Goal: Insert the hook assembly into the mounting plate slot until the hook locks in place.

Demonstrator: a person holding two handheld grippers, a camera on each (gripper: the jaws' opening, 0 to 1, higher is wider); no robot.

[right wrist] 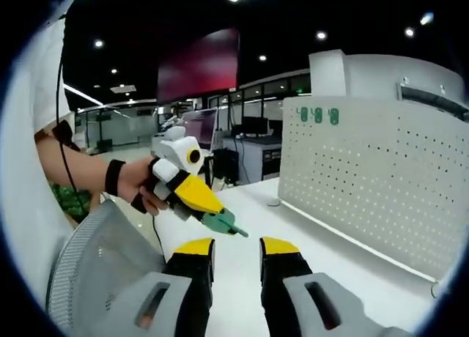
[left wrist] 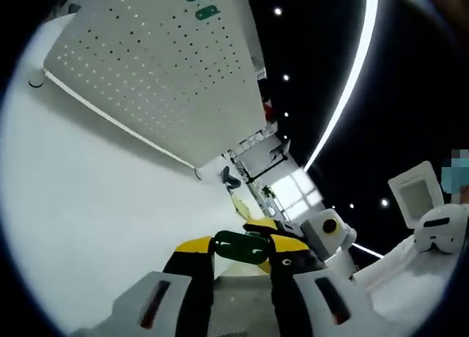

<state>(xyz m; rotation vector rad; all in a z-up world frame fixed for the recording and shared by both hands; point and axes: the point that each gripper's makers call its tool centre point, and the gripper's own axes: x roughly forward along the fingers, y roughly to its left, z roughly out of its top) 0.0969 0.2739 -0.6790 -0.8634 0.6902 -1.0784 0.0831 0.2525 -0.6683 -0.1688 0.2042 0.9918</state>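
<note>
The left gripper [left wrist: 242, 250] had its yellow-tipped jaws pinched on the green hook [left wrist: 240, 247], which lay crosswise between the tips, held up in the air over the white table [left wrist: 88, 227]. From the right gripper view the same left gripper [right wrist: 220, 223] came in from the left, a hand [right wrist: 139, 187] with a dark wrist strap wrapped around its body, the hook [right wrist: 223, 222] sticking out of its tips and aimed toward the pegboard [right wrist: 374, 176]. That pegboard [left wrist: 161, 66], the white perforated mounting plate, stood upright on the table, well apart from the hook, with nothing touching it from either gripper. A few green hooks [right wrist: 317, 115] hung near its top edge; in the left gripper view two of them [left wrist: 201, 4] showed on the board's upper part. The right gripper [right wrist: 236, 250] hung over the table [right wrist: 322, 256] with its jaws spread, a clear gap between the yellow tips and nothing in them. A grey mesh chair back [right wrist: 102, 256] sat low at the left of that view, just under the person's arm. Beyond the table, an office with desks and monitors ran back under ceiling lights.
</note>
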